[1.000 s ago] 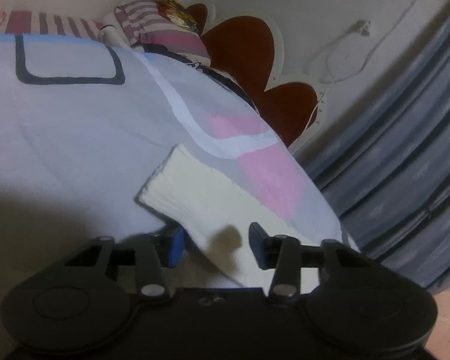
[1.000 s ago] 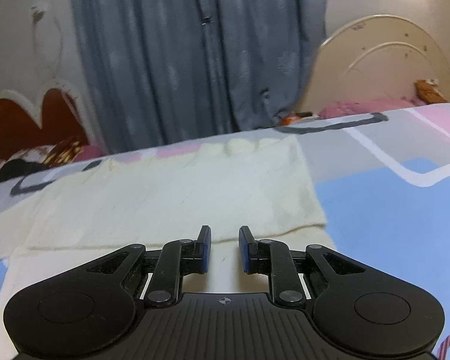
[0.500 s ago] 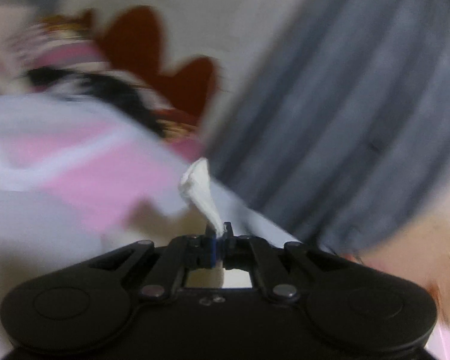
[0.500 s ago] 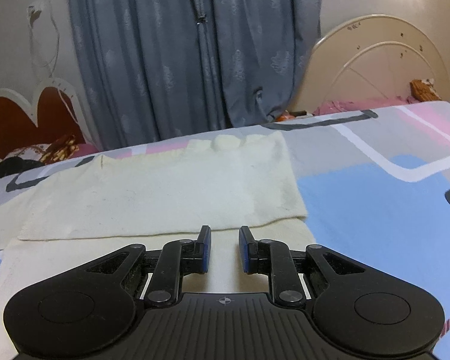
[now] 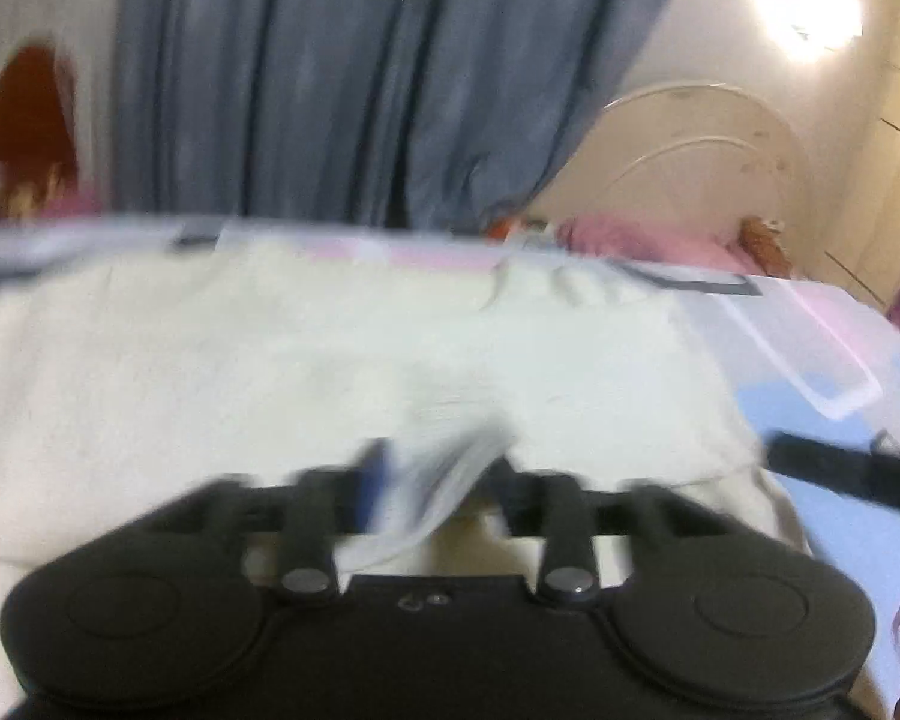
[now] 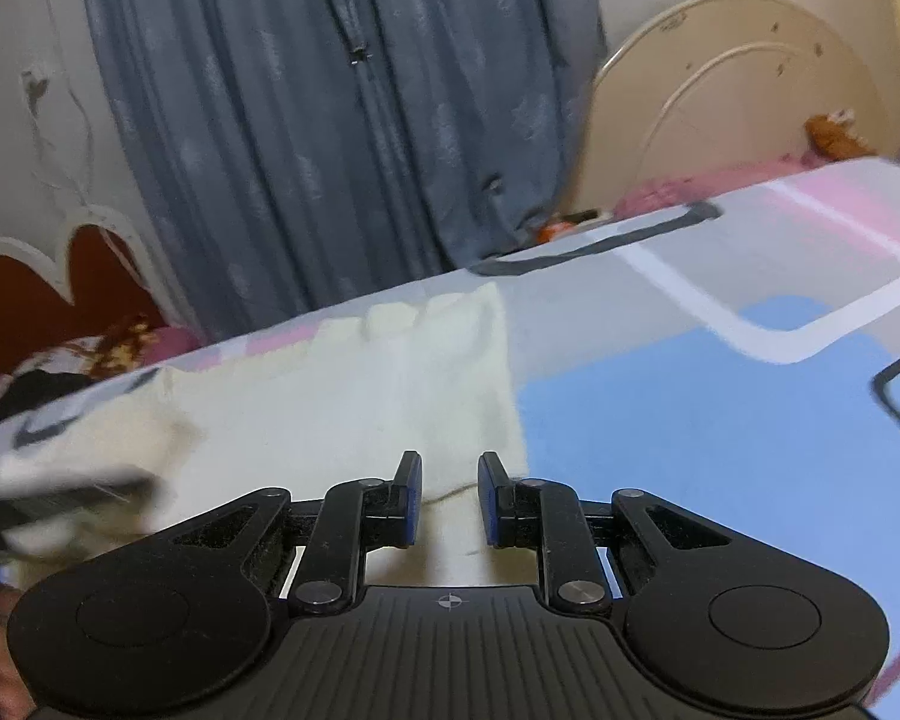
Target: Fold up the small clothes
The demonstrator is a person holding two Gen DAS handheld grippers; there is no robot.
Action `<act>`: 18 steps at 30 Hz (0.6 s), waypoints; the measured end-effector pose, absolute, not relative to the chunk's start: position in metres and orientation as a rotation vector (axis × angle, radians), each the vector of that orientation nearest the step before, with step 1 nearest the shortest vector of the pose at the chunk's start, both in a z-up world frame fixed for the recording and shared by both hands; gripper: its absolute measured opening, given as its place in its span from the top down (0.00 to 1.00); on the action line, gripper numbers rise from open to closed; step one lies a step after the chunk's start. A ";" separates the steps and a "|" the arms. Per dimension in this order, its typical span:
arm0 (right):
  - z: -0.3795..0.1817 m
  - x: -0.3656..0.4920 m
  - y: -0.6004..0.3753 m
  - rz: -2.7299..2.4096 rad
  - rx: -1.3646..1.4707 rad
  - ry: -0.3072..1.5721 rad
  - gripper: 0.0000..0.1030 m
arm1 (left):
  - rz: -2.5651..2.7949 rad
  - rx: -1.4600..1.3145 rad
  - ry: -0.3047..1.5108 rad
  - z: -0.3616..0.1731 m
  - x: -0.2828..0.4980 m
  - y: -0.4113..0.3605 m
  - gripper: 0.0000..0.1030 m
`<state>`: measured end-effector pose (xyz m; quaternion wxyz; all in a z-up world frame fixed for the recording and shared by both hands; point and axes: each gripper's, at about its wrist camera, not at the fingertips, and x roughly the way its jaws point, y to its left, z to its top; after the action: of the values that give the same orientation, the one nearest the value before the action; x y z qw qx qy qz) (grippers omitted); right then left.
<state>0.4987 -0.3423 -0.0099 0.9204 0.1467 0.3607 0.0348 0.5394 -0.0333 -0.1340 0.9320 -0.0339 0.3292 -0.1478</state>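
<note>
A cream knit garment [image 5: 330, 360] lies spread flat on the bed; it also shows in the right wrist view [image 6: 354, 396]. My left gripper [image 5: 435, 480] is over its near edge, fingers apart, with a cream sleeve end [image 5: 444, 492] lying loose between them; the view is blurred. My right gripper [image 6: 449, 495] is open and empty, low over the garment's right edge. The blurred dark shape at the right of the left wrist view [image 5: 846, 474] is the right gripper.
The bedsheet [image 6: 720, 420] has blue, pink and grey blocks. A grey curtain [image 6: 342, 120] hangs behind. A red heart-shaped headboard [image 6: 60, 294] stands left, a cream headboard [image 6: 738, 90] right. Pillows [image 6: 60, 372] lie at far left.
My left gripper carried the sleeve end from the bed's left side over onto the garment body and opened. My right gripper shifted slightly right along the garment's edge.
</note>
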 end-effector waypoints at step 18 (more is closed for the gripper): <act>-0.028 0.533 -0.225 0.419 0.237 0.859 0.96 | 0.103 -0.115 0.623 -0.142 0.482 0.125 0.38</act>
<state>0.5325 -0.2252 -0.0278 0.8813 0.1139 0.4122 0.2011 0.4815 0.1247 -0.1422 0.9489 -0.0565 0.3064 0.0505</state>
